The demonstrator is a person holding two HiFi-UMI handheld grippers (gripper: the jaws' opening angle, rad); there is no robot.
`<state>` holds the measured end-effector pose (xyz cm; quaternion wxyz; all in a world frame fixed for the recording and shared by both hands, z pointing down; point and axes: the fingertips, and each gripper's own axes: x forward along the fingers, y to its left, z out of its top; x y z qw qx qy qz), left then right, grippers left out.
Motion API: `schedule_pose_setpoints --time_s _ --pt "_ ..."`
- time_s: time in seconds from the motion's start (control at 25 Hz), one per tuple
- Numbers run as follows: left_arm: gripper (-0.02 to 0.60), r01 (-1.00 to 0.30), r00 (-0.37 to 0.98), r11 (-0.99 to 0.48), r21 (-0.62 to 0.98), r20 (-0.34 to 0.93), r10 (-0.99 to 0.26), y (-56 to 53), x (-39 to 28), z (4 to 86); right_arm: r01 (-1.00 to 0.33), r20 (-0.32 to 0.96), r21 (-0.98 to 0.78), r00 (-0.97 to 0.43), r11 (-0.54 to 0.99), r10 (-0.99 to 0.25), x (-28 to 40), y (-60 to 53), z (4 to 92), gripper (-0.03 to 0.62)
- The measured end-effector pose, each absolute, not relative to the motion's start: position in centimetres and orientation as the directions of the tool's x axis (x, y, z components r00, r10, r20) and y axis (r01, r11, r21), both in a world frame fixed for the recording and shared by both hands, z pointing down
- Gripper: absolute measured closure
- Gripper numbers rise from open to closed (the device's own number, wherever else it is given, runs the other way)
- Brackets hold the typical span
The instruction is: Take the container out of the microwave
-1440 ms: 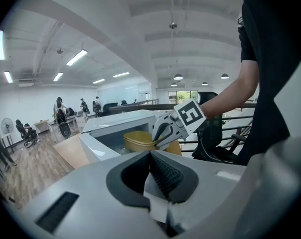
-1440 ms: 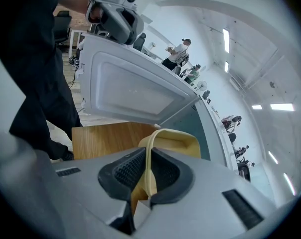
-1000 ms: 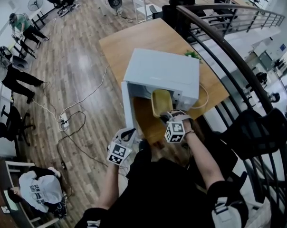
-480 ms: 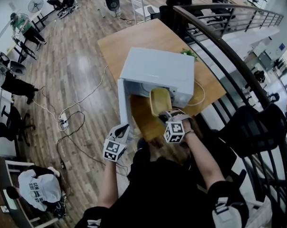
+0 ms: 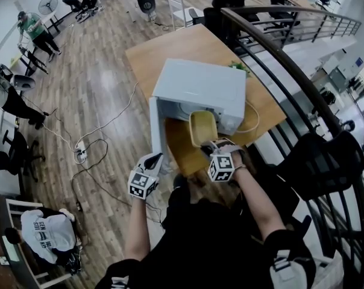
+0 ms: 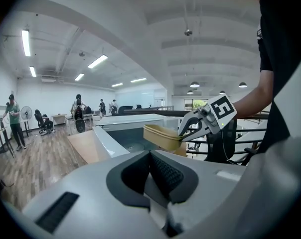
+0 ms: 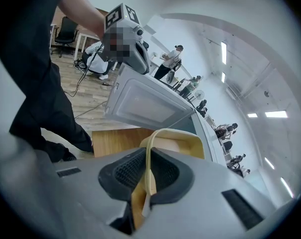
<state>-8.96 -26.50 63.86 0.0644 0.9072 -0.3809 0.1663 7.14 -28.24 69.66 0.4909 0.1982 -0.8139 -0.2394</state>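
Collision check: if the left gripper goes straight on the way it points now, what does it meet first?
Likely the yellow container held by the right gripper, with the open microwave door just beside that line; depth unclear.

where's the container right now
Head view, centre: the container juts from the microwave's open front, right of its door, its near rim clamped in the right gripper.

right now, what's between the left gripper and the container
Nothing solid: the left gripper view shows bare air from the left gripper to the container, with the open microwave door just beside that line.
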Motion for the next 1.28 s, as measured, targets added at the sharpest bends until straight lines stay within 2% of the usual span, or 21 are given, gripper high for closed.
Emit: schedule_pose_setpoints --time_s 0.28,1.28 --pt "0.58 -0.716 0.677 -0.692 0.096 0.339 -0.654 -26.5 -8.3 63.5 -0.09 0.707 0.579 -0.439 0.811 -0.554 7.5 -27.3 70.1 0.57" --pt "0.58 -0.744 0.655 -0.661 0.101 0.305 -0.691 -26.3 -7.8 63.3 -0.066 0.725 0.562 -0.44 0.824 -0.529 8.3 -26.2 71.7 0.571"
